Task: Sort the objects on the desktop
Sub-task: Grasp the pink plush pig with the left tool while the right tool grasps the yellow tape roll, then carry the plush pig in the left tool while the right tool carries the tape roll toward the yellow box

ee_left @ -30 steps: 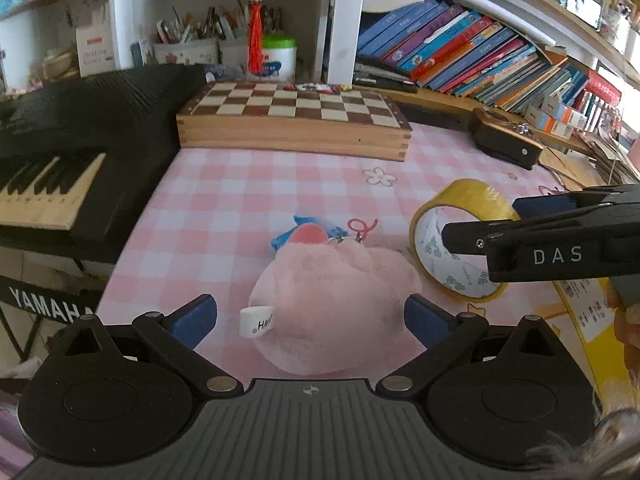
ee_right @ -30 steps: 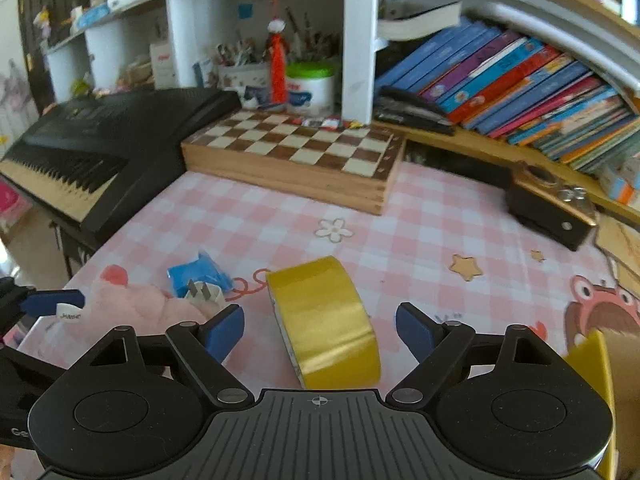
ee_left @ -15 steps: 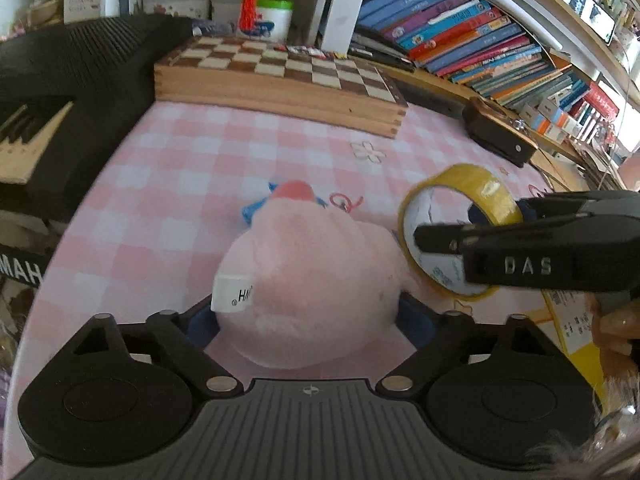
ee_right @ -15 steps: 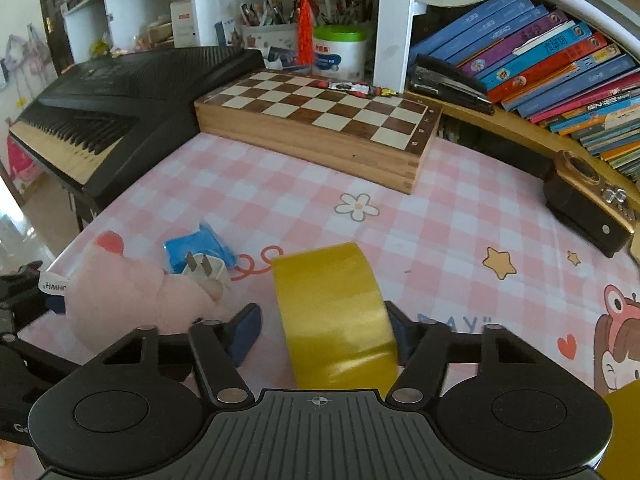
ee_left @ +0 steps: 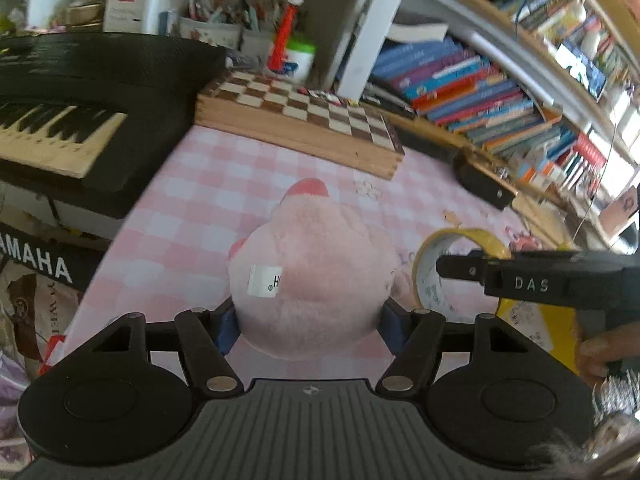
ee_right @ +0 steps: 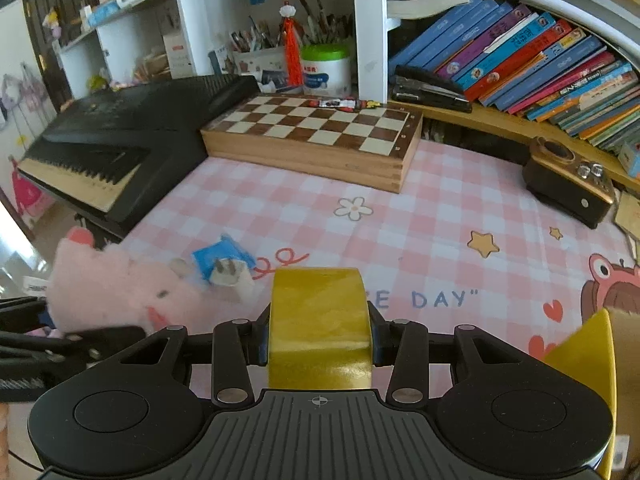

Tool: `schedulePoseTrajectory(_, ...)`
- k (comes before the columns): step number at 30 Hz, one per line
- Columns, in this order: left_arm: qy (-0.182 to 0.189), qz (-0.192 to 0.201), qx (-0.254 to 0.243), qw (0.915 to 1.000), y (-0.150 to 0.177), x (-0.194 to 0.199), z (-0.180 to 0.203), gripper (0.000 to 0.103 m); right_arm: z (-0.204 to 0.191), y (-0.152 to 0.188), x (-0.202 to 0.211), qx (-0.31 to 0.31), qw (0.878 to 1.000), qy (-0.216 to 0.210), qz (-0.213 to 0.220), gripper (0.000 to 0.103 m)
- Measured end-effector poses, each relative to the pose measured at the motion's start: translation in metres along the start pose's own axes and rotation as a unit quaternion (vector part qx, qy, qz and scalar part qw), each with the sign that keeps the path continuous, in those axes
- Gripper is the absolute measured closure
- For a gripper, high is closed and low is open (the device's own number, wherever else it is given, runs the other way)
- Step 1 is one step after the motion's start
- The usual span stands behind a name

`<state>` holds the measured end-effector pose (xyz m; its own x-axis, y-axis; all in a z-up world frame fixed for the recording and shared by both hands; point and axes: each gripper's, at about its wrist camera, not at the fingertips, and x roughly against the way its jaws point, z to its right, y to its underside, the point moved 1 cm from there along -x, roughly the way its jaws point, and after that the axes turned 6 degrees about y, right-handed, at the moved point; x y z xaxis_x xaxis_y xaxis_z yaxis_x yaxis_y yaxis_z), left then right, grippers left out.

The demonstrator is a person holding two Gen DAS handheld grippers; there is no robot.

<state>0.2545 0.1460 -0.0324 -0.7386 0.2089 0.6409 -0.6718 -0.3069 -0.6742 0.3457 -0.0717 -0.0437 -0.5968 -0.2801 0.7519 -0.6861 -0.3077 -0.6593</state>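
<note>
2 grippers closing: left gripper [ee_left: 308, 326] fingers grasping pink plush [ee_left: 316, 276], right gripper [ee_right: 320, 344] fingers grasping yellow tape [ee_right: 320, 320]; pink-checked desk [ee_right: 420, 232], bookshelves [ee_right: 520, 56] behind

In the left wrist view, the pink plush toy [ee_left: 316, 276] hides most of the blue fingers [ee_left: 226, 330] pressed at its sides, and its white label [ee_left: 264, 281] shows only cut-off letters. The yellow tape roll [ee_left: 440, 276] is partly covered by the right gripper's black arm. In the right wrist view, the plush toy is motion-blurred and cut by the left edge. A yellow box [ee_right: 588, 364] runs off the right edge. Book spines [ee_right: 532, 56] are too small to read.
</note>
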Motion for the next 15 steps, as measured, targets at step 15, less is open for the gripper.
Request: schedulePoseTrajectory(15, 0.024, 0.024, -0.004, 0.9994, 0.03, 0.068, 0.01, 0.038, -0.021, 0.037, 0.063, 0.01, 1.0, 0.015, 0.024, 0.061)
